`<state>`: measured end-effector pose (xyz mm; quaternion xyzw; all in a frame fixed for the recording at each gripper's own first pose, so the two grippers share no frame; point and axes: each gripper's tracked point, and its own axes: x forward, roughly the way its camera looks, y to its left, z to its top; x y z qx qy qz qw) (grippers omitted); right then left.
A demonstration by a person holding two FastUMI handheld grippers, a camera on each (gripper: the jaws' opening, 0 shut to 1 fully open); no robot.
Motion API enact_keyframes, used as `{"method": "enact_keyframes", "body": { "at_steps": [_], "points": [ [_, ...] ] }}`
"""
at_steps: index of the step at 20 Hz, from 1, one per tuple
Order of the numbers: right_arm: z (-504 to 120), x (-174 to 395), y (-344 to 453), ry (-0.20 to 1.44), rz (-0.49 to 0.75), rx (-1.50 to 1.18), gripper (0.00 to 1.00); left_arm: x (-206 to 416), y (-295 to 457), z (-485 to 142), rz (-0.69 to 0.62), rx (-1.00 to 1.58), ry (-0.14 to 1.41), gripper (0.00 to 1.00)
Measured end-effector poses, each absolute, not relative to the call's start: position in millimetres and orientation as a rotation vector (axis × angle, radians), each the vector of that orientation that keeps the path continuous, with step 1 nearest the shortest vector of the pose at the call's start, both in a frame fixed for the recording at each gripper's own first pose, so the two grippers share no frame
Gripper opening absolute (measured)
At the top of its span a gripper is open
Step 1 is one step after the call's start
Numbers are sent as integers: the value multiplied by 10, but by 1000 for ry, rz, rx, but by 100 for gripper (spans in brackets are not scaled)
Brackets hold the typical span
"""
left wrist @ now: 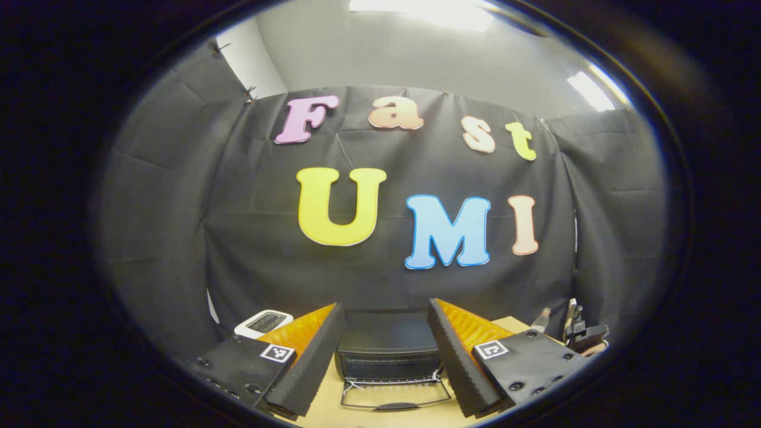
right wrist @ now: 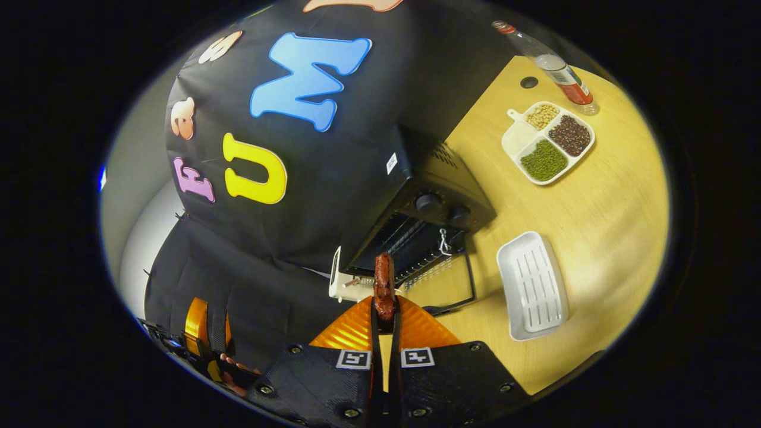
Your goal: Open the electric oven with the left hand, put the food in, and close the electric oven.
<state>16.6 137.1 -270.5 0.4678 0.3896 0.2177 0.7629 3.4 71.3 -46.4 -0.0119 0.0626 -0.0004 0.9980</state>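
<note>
The black electric oven (left wrist: 386,351) stands on the wooden table (left wrist: 333,410) with its glass door (left wrist: 395,393) folded down flat toward me. My left gripper (left wrist: 385,309) is open, back from the oven, with nothing between its fingers. In the right gripper view the oven (right wrist: 434,196) shows its open front and rack, door (right wrist: 446,282) lowered. My right gripper (right wrist: 384,306) is shut on a reddish-brown sausage (right wrist: 384,282), which sticks out past the fingertips just in front of the oven's opening. The left gripper (right wrist: 199,333) and a hand appear at the lower left there.
A ribbed white tray (right wrist: 532,285) lies right of the oven door. Farther back sit a divided white plate (right wrist: 547,139) of beans and a plastic bottle (right wrist: 556,65). A small white appliance (left wrist: 263,322) stands at the oven's left side.
</note>
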Motion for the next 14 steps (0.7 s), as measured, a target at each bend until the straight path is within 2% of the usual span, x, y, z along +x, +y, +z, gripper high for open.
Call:
{"method": "enact_keyframes", "body": {
  "at_steps": [6,11,14],
  "points": [
    [-2876,462,1871,833,422,1065,4,-38,1178,-566,-32,-19,154,99],
    [-3247,829,2193,831,307,1112,4,-162,1566,-618,14,-21,170,90],
    [-3493,1099,2337,830,229,1136,4,-231,1758,-686,37,-25,193,92]
  ]
}}
